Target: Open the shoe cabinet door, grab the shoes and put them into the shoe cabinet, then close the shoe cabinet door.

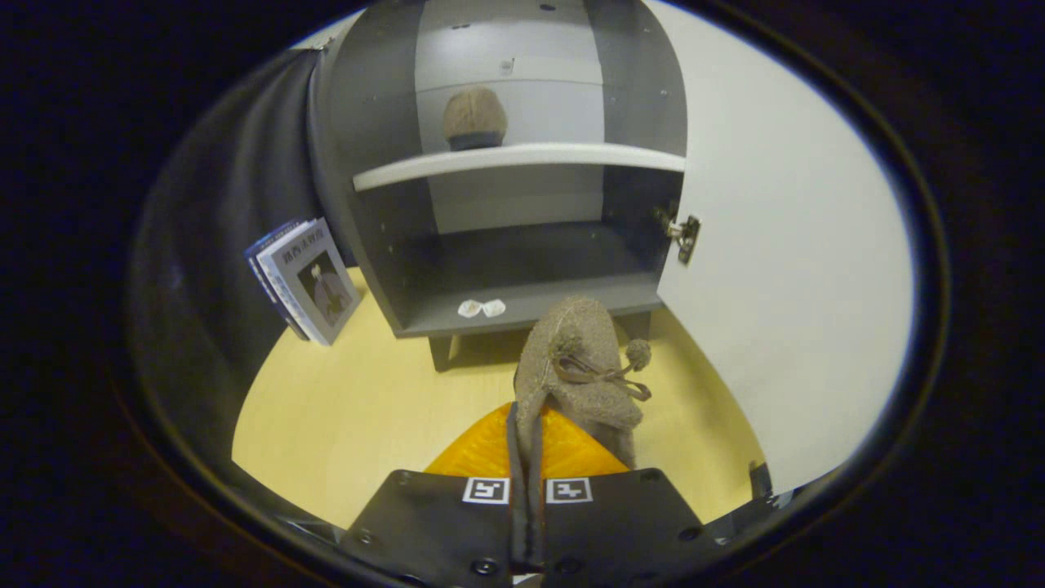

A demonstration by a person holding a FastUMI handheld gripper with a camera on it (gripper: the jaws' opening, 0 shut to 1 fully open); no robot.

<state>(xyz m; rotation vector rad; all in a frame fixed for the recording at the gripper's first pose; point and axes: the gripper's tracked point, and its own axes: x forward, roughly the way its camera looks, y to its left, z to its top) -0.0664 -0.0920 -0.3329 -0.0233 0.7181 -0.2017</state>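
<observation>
While held nearest the camera, claw (527, 457): the two fingers are pressed together on the thin back edge of a shoe, which is clamped between them.
Held shoe (575, 367): a tan, fuzzy shoe with a bow and small pom-poms is gripped at its heel rim; its body is carried just ahead of the fingers, above the bench and in front of the cabinet's lower opening, not yet inside.
Bench (359, 408): a pale yellow wood-grain surface is seen under the shoe and under the cabinet's short legs.
Books (306, 282): a few thin books are leaned upright on the bench, just beside the cabinet's left wall and against the dark cloth.
Shoe cabinet (375, 237): a grey cabinet is stood beyond the held shoe, with its interior exposed.
Small white item (482, 308): a small white object is laid on the front lip of the bottom compartment; what it is cannot be told.
Door (784, 245): the white door is swung wide open on the right, hung on a metal hinge (682, 235).
Shelf (522, 159): a white shelf is set across the cabinet, dividing upper from lower compartment.
Second shoe (475, 119): a matching tan shoe is rested on that shelf, towards the back.
</observation>
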